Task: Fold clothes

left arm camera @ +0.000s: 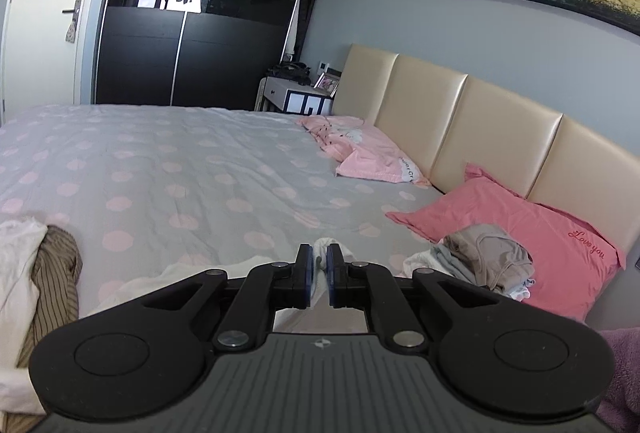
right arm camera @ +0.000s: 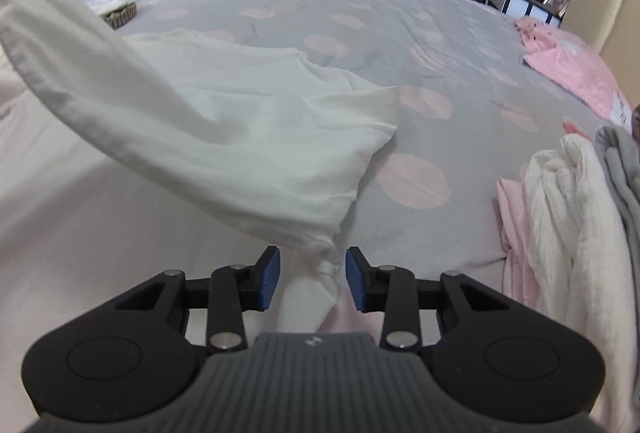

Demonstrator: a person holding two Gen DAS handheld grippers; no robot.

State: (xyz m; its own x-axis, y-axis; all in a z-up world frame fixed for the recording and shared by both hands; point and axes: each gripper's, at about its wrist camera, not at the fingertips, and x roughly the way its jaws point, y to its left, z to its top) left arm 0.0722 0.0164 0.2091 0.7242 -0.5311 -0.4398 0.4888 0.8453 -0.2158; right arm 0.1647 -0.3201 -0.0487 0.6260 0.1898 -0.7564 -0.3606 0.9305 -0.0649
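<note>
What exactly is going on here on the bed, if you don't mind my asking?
A person is folding laundry with two tools. The left hand-held gripper is shut on a white garment, lifting part of it off the polka-dot bed. The right hand-held gripper is open around another bunched part. More clothes wait by the pink pillow.

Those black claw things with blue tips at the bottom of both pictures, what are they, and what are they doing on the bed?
Each is a hand-held gripper that a person carries, with a camera looking along its fingers. The left hand-held gripper is pinched shut on a white cotton garment. The right hand-held gripper is open, with a corner of that same white garment between its blue pads, not squeezed. Underneath lies the grey bedspread with pink dots. More clothes wait in a pile.
</note>
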